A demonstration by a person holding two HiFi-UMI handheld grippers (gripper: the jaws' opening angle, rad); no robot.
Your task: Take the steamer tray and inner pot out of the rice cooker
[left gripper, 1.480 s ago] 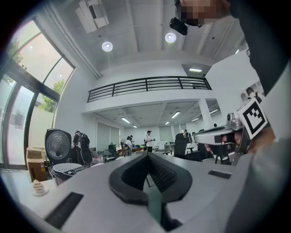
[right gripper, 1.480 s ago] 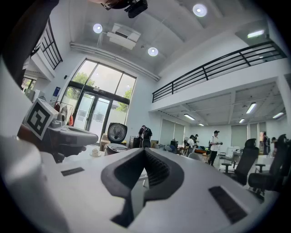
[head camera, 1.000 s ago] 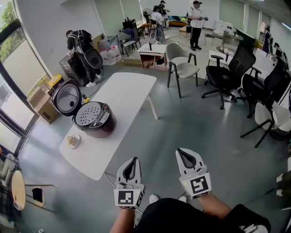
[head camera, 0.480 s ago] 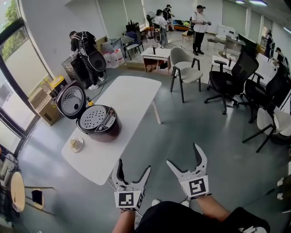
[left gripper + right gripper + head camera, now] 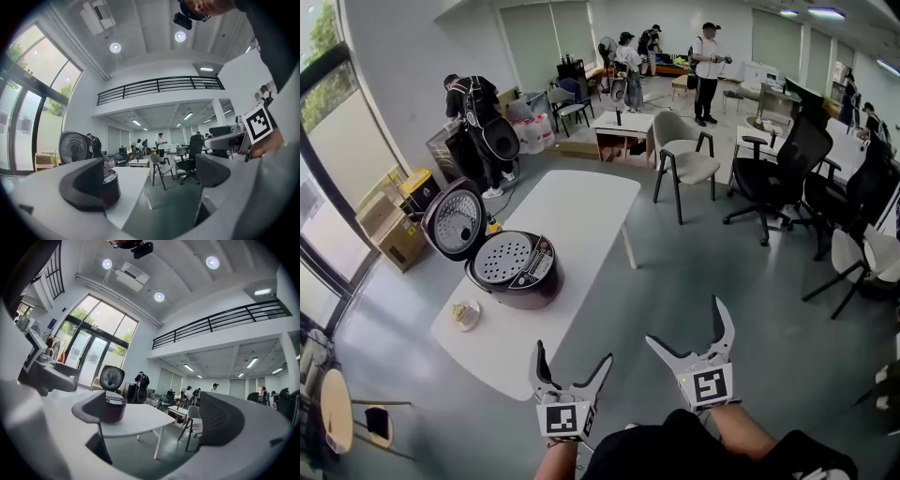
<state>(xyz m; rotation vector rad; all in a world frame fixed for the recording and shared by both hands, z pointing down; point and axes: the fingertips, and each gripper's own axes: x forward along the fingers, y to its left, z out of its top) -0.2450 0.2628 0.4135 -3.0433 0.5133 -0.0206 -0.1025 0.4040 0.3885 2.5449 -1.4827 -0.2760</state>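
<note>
head view — rice cooker (image 5: 514, 270) well beyond both hand-held grippers (image 5: 572, 353) (image 5: 684, 321) — jaws just opened, empty.

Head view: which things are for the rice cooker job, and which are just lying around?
For the job: rice cooker, lid up; steamer tray in its top; left gripper and right gripper, jaws just opened wide, nothing between them.

Just lying about: small dish on the white table; grey chair; black office chair; cardboard boxes.

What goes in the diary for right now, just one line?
left gripper: jaws just opened, empty | right gripper: jaws just opened, empty | rice cooker: lid up, steamer tray inside, untouched
</note>
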